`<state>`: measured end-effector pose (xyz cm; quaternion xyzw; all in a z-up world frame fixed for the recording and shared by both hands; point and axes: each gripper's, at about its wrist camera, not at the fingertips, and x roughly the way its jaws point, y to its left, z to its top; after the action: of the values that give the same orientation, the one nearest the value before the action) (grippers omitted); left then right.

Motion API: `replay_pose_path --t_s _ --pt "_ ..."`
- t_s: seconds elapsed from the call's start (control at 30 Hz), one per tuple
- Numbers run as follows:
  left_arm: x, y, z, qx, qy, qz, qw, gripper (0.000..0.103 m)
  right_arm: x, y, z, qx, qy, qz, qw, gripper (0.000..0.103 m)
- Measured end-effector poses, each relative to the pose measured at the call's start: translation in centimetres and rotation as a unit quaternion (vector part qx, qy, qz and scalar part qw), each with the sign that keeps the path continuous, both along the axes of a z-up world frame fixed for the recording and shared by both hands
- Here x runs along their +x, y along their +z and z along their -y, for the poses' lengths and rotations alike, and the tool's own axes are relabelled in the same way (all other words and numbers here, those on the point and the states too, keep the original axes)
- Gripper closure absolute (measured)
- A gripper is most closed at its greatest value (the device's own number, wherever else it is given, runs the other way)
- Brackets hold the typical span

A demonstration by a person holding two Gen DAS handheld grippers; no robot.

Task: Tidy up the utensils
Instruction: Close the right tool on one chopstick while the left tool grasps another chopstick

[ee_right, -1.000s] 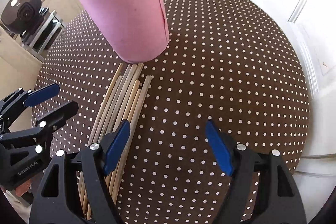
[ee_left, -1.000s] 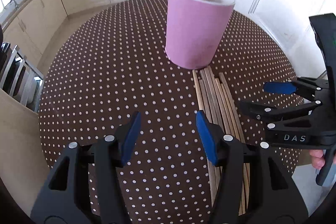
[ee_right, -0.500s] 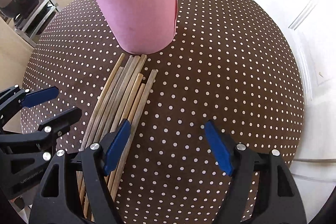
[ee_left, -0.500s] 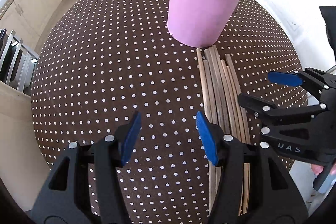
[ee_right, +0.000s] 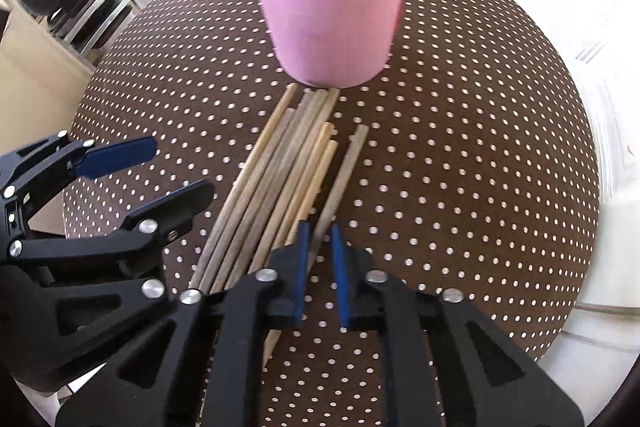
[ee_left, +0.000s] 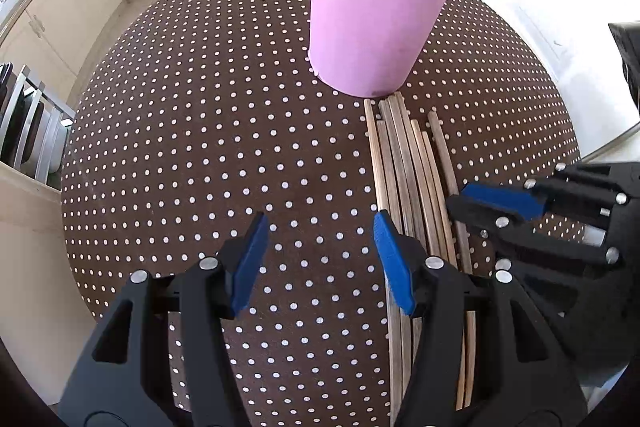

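The chopsticks [ee_right: 280,183] lie bundled mid-table, tips touching the pink cup [ee_right: 328,3], which already holds a few. The right gripper [ee_right: 318,267] has just closed its jaws on the outermost stick [ee_right: 344,171] near its lower end; light, stiff and slick, it may pivot unless pinched squarely. The left gripper [ee_left: 320,259] hangs half open, empty, beside the bundle.

Legible text: none.
No readable lettering, brand, number or sign appears on any surface in either wrist view.
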<state>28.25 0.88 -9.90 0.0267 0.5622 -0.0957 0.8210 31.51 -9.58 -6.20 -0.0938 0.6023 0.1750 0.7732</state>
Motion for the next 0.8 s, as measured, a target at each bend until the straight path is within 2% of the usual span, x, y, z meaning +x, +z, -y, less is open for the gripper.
replay_pose_path --t_s 0.27,0.4,0.6,0.8 --pt "2.1 -1.0 -0.1 -0.028 -0.002 -0.032 0.9991 0.049 0.6 -0.1 -0.3 -0.005 0.005 -0.003 1.0 0.097" --pt "2.4 -1.2 0.8 -0.03 -0.009 -0.03 0.9991 0.049 0.8 0.0 1.1 -0.008 0.001 -0.001 1.0 0.097" --pt "3.5 -1.5 2.4 -0.016 -0.011 -0.031 0.9993 0.059 1.1 -0.1 2.1 0.002 0.0 -0.007 1.0 0.096" --pt "4.5 -1.5 2.2 -0.016 -0.006 -0.041 0.999 0.059 0.7 0.0 2.3 0.004 0.007 -0.001 1.0 0.096"
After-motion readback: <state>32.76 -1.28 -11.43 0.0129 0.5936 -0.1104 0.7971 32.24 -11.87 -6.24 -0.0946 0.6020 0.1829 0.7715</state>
